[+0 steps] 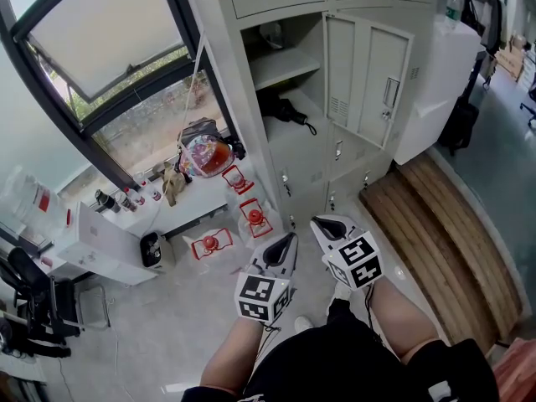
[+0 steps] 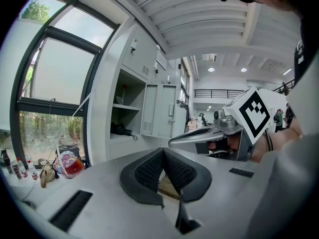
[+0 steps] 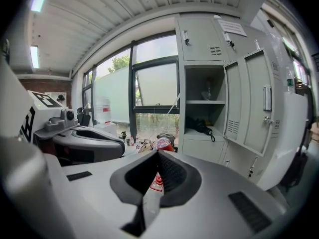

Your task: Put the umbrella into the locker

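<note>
A black folded umbrella (image 1: 285,110) lies on the lower shelf of the open grey locker (image 1: 276,69), its strap hanging over the shelf edge. It also shows in the left gripper view as the umbrella (image 2: 119,129) and in the right gripper view as the umbrella (image 3: 199,127). The locker door (image 1: 381,90) stands swung open to the right. My left gripper (image 1: 283,243) and right gripper (image 1: 328,224) hover side by side above my knees, well short of the locker. Both are shut with nothing between the pads, as seen at the left gripper (image 2: 163,151) and the right gripper (image 3: 158,154).
A colourful bag (image 1: 205,156) and small bottles (image 1: 126,199) sit on the low sill under the tilted window. Red-and-white items (image 1: 251,216) lie on the floor before the locker. A wooden platform (image 1: 435,233) runs along the right. A white box (image 1: 100,241) and a chair (image 1: 25,300) stand at left.
</note>
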Action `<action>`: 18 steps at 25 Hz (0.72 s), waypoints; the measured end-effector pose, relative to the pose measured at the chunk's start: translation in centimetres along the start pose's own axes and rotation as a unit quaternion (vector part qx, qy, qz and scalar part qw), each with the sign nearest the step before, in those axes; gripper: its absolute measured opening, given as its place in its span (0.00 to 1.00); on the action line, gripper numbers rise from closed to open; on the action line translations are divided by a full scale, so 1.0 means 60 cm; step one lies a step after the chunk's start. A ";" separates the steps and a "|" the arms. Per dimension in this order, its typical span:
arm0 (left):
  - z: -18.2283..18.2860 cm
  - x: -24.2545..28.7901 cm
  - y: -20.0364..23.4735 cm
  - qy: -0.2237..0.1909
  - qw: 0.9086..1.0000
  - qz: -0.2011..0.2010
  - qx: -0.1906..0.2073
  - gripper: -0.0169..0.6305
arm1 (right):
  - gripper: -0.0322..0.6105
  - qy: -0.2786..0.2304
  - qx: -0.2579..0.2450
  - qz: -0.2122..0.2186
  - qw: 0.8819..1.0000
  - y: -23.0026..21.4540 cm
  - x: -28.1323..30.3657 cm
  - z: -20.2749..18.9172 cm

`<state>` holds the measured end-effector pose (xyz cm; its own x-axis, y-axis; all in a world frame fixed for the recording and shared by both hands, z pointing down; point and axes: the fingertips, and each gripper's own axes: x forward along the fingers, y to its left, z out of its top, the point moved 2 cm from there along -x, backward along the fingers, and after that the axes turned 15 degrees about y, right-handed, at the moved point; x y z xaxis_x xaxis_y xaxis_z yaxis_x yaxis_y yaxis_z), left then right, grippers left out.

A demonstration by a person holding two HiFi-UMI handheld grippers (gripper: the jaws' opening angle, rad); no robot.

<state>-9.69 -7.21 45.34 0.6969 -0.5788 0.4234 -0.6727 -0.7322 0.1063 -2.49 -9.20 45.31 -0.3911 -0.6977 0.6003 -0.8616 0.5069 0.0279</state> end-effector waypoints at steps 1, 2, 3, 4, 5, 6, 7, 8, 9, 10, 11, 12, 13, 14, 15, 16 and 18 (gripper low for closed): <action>0.001 0.001 0.001 0.000 1.000 0.000 0.000 0.05 | 0.13 0.000 0.000 0.001 1.000 0.000 0.000 0.001; 0.001 0.001 0.001 0.000 1.000 0.000 0.000 0.05 | 0.13 0.000 -0.001 0.001 1.000 0.000 0.000 0.002; 0.001 0.001 0.001 0.000 1.000 0.000 0.000 0.05 | 0.13 0.000 -0.001 0.002 1.000 0.001 0.000 0.002; 0.002 0.002 0.001 0.001 1.000 0.000 -0.001 0.05 | 0.13 0.000 -0.002 0.002 1.000 0.002 -0.001 0.003; 0.002 0.002 0.002 0.001 1.000 0.000 -0.001 0.05 | 0.13 0.000 -0.003 0.003 1.000 0.002 -0.001 0.004; 0.002 0.002 0.002 0.001 1.000 -0.001 -0.002 0.05 | 0.13 0.000 -0.004 0.003 1.000 0.002 -0.001 0.005; 0.003 0.003 0.003 0.001 1.000 -0.001 -0.002 0.05 | 0.13 0.000 -0.004 0.003 1.000 0.002 0.000 0.006; 0.003 0.004 0.004 0.001 1.000 -0.001 -0.002 0.05 | 0.13 0.000 -0.004 0.003 1.000 0.002 0.000 0.006; 0.003 0.005 0.004 0.002 1.000 -0.002 -0.002 0.05 | 0.13 0.001 -0.004 0.003 1.000 0.001 0.001 0.005; 0.002 0.007 0.004 0.002 1.000 -0.003 -0.002 0.05 | 0.13 0.002 -0.003 0.003 1.000 0.001 0.002 0.003; 0.002 0.008 0.004 0.002 1.000 -0.003 -0.003 0.05 | 0.13 0.004 -0.002 0.003 1.000 0.000 0.003 0.001; 0.001 0.010 0.004 0.002 1.000 -0.004 -0.003 0.05 | 0.13 0.005 -0.001 0.004 1.000 0.000 0.004 -0.001; 0.001 0.011 0.003 0.002 1.000 -0.005 -0.004 0.05 | 0.13 0.006 -0.001 0.004 1.000 0.000 0.004 -0.004; 0.001 0.012 0.003 0.003 1.000 -0.006 -0.003 0.05 | 0.13 0.007 0.000 0.004 1.000 0.000 0.005 -0.005; 0.001 0.013 0.002 0.003 1.000 -0.006 -0.003 0.05 | 0.13 0.008 0.000 0.004 1.000 0.000 0.005 -0.006; 0.001 0.014 0.001 0.003 1.000 -0.007 -0.003 0.05 | 0.13 0.007 0.001 0.004 1.000 0.000 0.005 -0.007; 0.002 0.014 0.000 0.001 1.000 -0.008 -0.003 0.05 | 0.13 0.007 0.003 0.004 1.000 0.000 0.004 -0.008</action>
<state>-9.07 -7.76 45.58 0.7074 -0.5656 0.4240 -0.6622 -0.7400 0.1178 -2.43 -9.16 45.82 -0.3935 -0.6864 0.6116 -0.8600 0.5099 0.0189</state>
